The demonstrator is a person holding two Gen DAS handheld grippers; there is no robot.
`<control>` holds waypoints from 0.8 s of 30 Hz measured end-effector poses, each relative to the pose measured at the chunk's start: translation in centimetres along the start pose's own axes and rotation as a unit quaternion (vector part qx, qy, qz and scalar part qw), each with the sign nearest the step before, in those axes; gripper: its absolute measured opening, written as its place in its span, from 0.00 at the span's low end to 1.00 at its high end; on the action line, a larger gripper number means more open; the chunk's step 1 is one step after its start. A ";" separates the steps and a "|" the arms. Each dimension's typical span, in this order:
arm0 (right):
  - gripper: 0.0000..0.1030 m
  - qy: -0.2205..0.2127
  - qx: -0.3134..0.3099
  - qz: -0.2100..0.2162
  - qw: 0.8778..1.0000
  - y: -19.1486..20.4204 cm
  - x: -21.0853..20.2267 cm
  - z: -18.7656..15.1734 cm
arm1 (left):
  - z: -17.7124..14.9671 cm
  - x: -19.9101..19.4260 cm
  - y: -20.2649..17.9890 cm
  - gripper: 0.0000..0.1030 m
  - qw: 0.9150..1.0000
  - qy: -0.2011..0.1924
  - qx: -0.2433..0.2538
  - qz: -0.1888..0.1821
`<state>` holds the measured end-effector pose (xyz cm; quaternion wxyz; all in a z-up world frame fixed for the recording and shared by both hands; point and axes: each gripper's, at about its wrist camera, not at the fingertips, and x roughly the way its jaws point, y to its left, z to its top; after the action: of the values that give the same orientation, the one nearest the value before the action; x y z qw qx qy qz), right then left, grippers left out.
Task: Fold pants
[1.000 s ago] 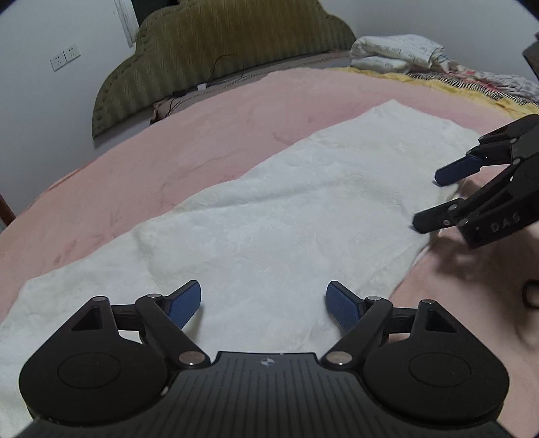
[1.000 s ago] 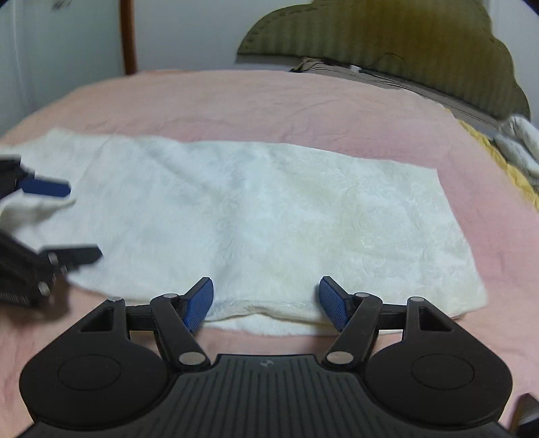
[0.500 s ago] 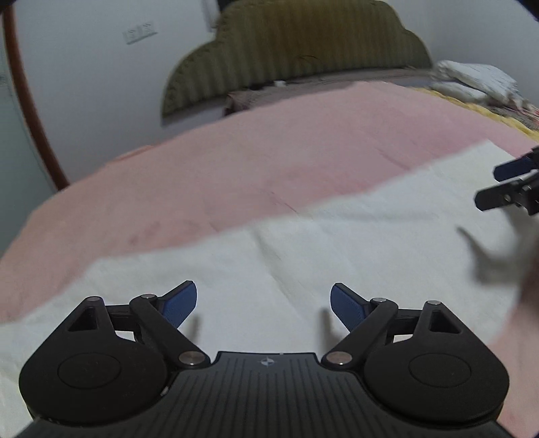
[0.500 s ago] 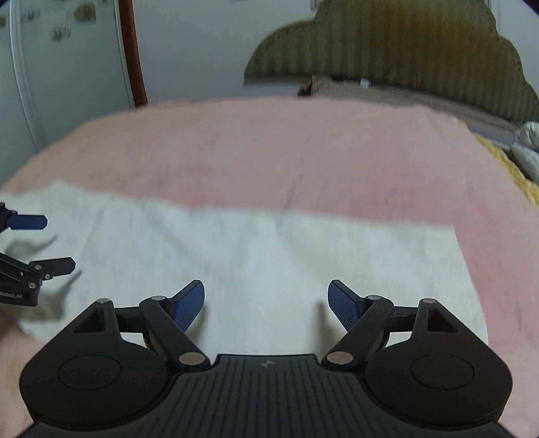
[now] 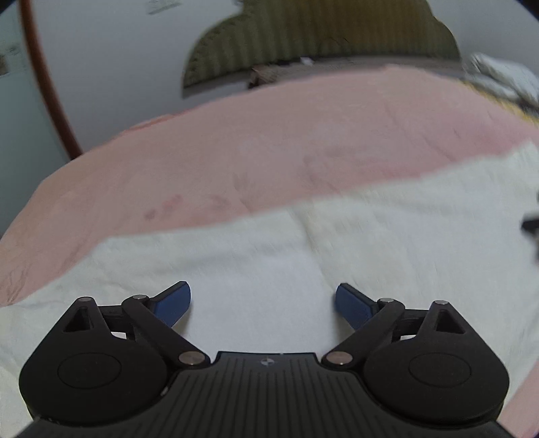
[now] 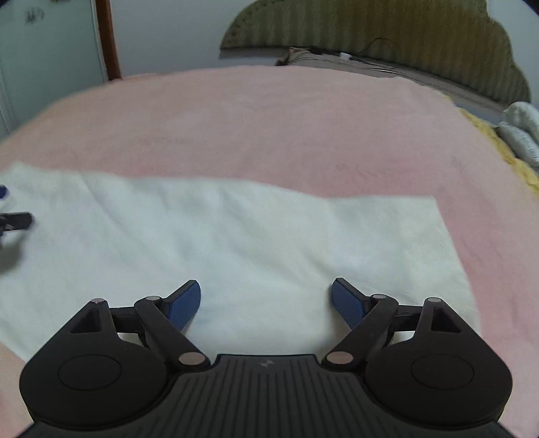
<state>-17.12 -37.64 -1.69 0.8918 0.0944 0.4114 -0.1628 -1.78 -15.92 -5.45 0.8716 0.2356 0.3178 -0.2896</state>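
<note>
Pants (image 5: pixel 269 269): white, fuzzy, lying flat in a long band across the pink bed (image 5: pixel 269 151), already narrowed to what looks like one leg-width. In the right view the band (image 6: pixel 235 242) runs from 9 o'clock to a squared end at 3 o'clock.

Left gripper (image 5: pixel 262 303): jaws wide, nothing between them, hovering over the cloth near its middle stretch. Right gripper (image 6: pixel 266 301): jaws wide, empty, over the near edge toward the squared end. Each one's tip shows at the rim of the other's view (left view blurred, so the detail there is poor).

Step in hand, by my reading: positioning for the crosswise fold, no grasp made yet. Next move calls for lowering the jaws onto an edge or end of the band, pinching every layer together, then carrying that end over the rest so the edges line up.

Surroundings: olive headboard (image 6: pixel 370 30) at 12 o'clock; yellow blanket (image 6: pixel 492 134) and a pile of patterned bedding (image 6: pixel 522 128) at 2 o'clock; brown door frame (image 6: pixel 107 37) at 11 o'clock.

Nothing lies on the pants or in the fold path. Risks, as I judge: thick pile may let a pinch take only the top layer; soft bedspread may bunch up with it.
</note>
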 end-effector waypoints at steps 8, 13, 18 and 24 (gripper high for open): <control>0.85 -0.118 0.291 -0.019 0.949 -7.4 -10.2 -5.9 | 0.4 -5.0 -0.5 0.95 0.997 -0.064 -0.012 -0.034; 0.85 -0.074 0.417 0.122 0.898 -9.4 -8.3 -9.8 | -1.7 -2.9 -3.7 0.89 0.997 0.004 0.018 -0.069; 0.85 -0.101 0.389 0.128 0.907 -8.3 -6.2 -8.7 | -1.5 -4.3 -4.0 0.91 0.996 -0.019 0.015 -0.088; 0.21 -0.141 0.443 0.084 0.881 -10.8 -3.4 -8.3 | 1.3 -4.1 -2.9 0.92 0.989 -0.027 -0.065 -0.129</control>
<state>-28.99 -44.39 -4.79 0.8157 0.4902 0.1567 -0.2643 -5.70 -17.33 -2.41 0.8483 0.1276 0.3403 -0.3850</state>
